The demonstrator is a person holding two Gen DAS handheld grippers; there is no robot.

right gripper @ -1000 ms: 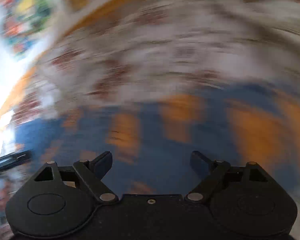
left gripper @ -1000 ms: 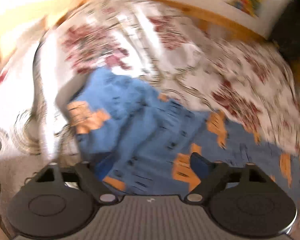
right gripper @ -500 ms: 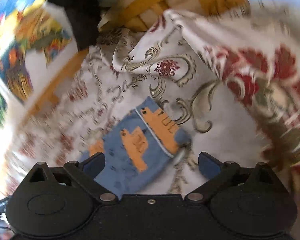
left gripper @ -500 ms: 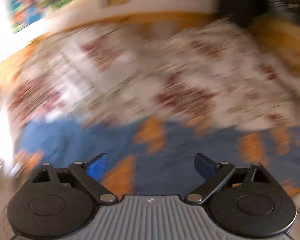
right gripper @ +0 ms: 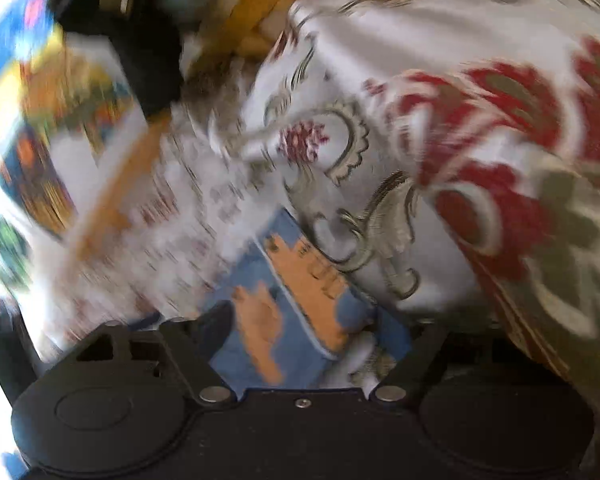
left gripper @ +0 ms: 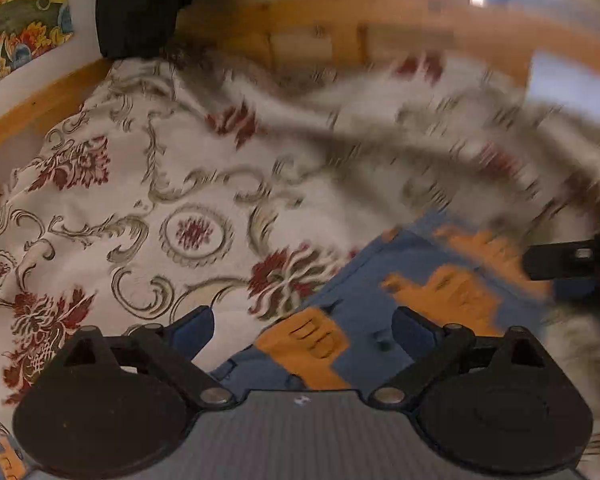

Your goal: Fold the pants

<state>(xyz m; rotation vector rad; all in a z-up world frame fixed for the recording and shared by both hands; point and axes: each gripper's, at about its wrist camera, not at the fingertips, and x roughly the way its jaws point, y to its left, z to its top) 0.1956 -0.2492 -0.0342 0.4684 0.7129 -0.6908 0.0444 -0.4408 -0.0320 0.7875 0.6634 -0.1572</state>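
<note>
At the bottom of my left view, my left hand-held gripper (left gripper: pixel 302 330) has its fingers spread apart with nothing between them; it hangs over the near corner of the pants (left gripper: pixel 384 320). The pants, blue with orange patches, lie as a small flat packet in the lower right of that frame, on the flowered bedspread (left gripper: pixel 112 200). In the right view my right hand-held gripper (right gripper: pixel 312 340) is at the bottom centre, fingers also apart, straddling the packet's near edge without clamping it as far as I can tell; the frame is blurred.

I judge the folding mostly done: the pants look folded over into a compact rectangle, and what seems left is perhaps one more fold, or just squaring and leaving it.

Further off, a raised fold of bedspread fills the right of the right view, and the wooden bed frame (left gripper: pixel 332 28) runs along the top of the left view.

A second ago the pants filled the lower frame, spread long and rumpled; half a second ago the packet sat further ahead of my right fingers, and it is now between them.
</note>
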